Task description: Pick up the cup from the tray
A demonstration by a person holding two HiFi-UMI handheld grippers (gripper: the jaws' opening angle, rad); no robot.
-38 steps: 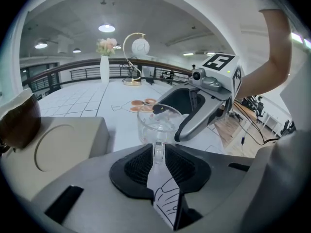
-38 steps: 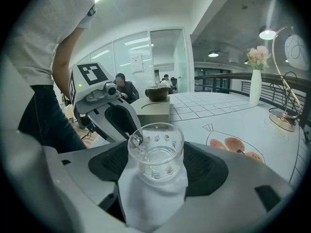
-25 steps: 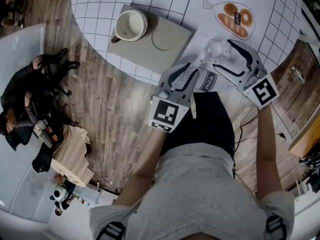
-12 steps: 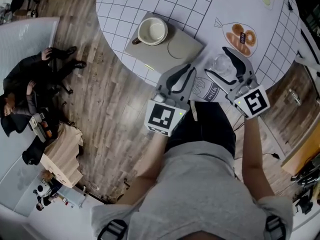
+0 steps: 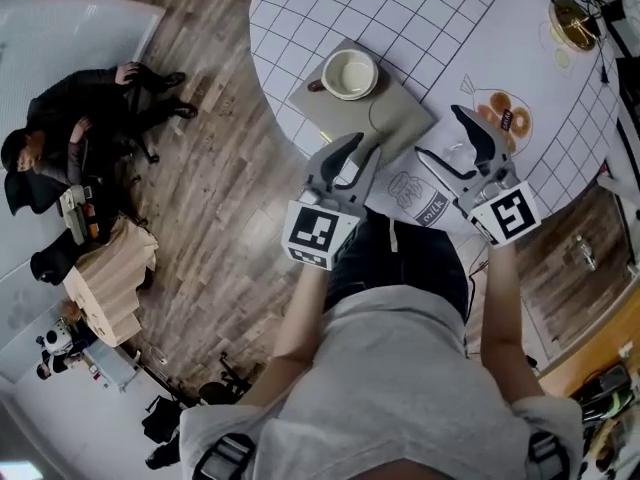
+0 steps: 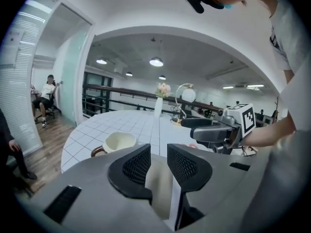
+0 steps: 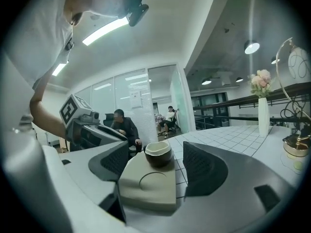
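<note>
cup (image 5: 350,73) sits on the tray (image 5: 400,118), upper middle. left gripper (image 5: 368,144) covers the tray's near edge, jaws just opened slightly, empty. right gripper (image 5: 438,131) jaws spread wide, empty.

The round ceramic cup (image 5: 350,73) was cream inside, with a dark brown outer wall and handle, and the flat tray (image 5: 410,118) was a plain matt grey-beige marked by one faint circle outline. The round worktop (image 5: 420,8) was white with a grid of thin dark lines, and it bore printed drawings of orange-brown doughnuts and bread (image 5: 503,120) and a black-outlined milk carton (image 5: 420,198). The plank floor (image 5: 220,178) was streaked grey-brown wood.
</note>
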